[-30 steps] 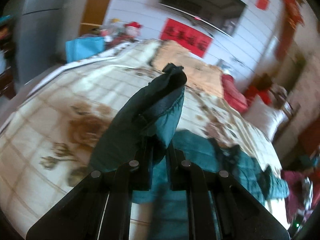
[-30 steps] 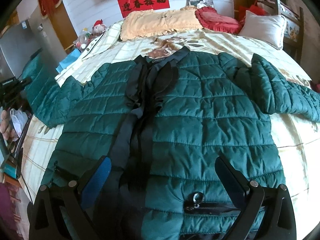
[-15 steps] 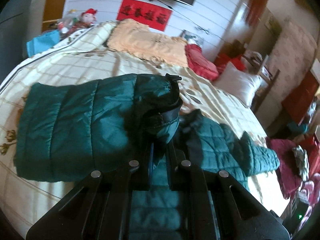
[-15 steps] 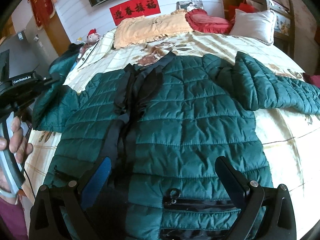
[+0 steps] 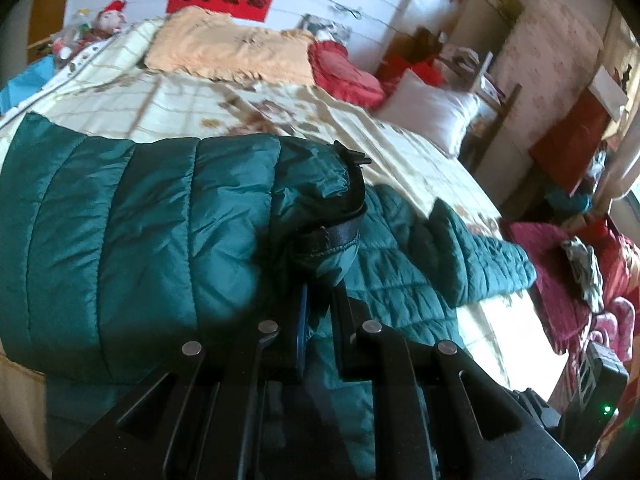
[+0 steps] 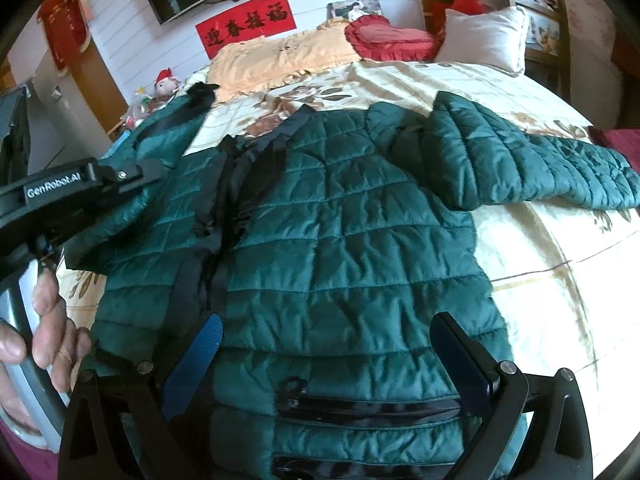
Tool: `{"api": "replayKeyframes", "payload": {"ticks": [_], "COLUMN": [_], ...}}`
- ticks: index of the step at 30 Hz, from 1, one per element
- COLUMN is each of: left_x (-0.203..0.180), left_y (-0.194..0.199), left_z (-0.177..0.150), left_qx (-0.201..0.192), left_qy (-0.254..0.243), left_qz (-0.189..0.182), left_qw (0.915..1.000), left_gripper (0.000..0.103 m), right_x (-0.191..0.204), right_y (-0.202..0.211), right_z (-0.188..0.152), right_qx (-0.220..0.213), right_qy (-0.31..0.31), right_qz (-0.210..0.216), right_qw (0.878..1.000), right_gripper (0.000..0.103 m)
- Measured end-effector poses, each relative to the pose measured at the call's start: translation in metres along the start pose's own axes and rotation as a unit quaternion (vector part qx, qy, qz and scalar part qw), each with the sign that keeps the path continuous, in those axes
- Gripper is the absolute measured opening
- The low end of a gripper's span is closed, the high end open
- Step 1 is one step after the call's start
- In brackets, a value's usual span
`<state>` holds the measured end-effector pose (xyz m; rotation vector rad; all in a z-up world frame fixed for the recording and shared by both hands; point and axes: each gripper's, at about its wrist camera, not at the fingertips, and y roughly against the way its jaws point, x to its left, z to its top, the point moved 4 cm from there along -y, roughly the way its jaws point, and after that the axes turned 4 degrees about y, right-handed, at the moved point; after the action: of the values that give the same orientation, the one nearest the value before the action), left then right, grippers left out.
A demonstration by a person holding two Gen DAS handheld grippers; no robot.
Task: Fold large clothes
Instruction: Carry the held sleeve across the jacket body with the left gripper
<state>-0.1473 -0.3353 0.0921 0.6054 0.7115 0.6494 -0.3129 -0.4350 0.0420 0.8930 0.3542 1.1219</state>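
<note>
A green quilted jacket (image 6: 340, 240) lies front-up across a bed (image 6: 552, 280) with a cream floral cover, its collar toward the pillows (image 6: 484, 38). The left gripper (image 5: 320, 296) is clenched on the cuff (image 5: 332, 236) of one sleeve (image 5: 132, 240), holding it lifted above the jacket's body. The other sleeve (image 6: 532, 160) lies spread out on the cover at the far side. The right gripper (image 6: 328, 352) hovers over the jacket's hem with its jaws wide apart, grasping nothing, above a zipped pocket (image 6: 372, 404).

The fold of the first sleeve appears only just begun. The fabric looks slick and puffy, and the grip takes in only the cuff's edge, so the sleeve may slip free as it is carried across the chest. With no hold on the hem, a hard pull could drag the whole jacket sideways and bunch it. A padded sleeve laid across may also spring back instead of lying flat.
</note>
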Motion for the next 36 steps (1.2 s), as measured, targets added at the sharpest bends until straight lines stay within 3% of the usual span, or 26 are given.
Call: {"api": "replayKeyframes", "payload": {"ticks": [10,18,22,26,28,30,33,36], "left_x": [-0.013,-0.015,-0.012,-0.004,0.000,0.003,0.011,0.035], "left_y": [-0.034,-0.031,-0.030,-0.022,-0.017,-0.005,0.029,0.059], "left_z": [-0.018,-0.023,-0.023,-0.023,-0.022,-0.019,-0.010,0.000], "left_qx": [0.031,0.030,0.037,0.052,0.061,0.054,0.019,-0.017], "left_qy": [-0.018,-0.035,-0.021,0.021,0.034,0.039,0.044,0.032], "left_qz": [0.012,0.016,0.002,-0.048,-0.068,-0.082,-0.108,-0.072], "left_qw": [0.9993,0.9988,0.9991,0.9973,0.9953,0.9944,0.9929,0.9968], "left_gripper": [0.009,0.009,0.009,0.011,0.024,0.060,0.066,0.066], "right_x": [-0.009,-0.012,-0.010,-0.010,-0.010,-0.010,-0.010,-0.007], "right_y": [-0.011,-0.039,-0.042,-0.043,-0.043,-0.042,-0.039,-0.035], "right_z": [-0.003,0.025,0.033,0.036,0.036,0.038,0.044,0.054], "right_qx": [0.011,0.018,0.018,0.019,0.020,0.022,0.015,0.004], "right_qy": [0.021,0.039,0.044,0.038,0.033,0.029,0.017,0.007], "right_qz": [-0.033,-0.071,-0.077,-0.075,-0.070,-0.062,-0.046,-0.024], "right_qw": [0.999,0.997,0.996,0.996,0.997,0.997,0.999,1.000], "right_gripper": [0.103,0.103,0.103,0.103,0.103,0.103,0.103,0.103]}}
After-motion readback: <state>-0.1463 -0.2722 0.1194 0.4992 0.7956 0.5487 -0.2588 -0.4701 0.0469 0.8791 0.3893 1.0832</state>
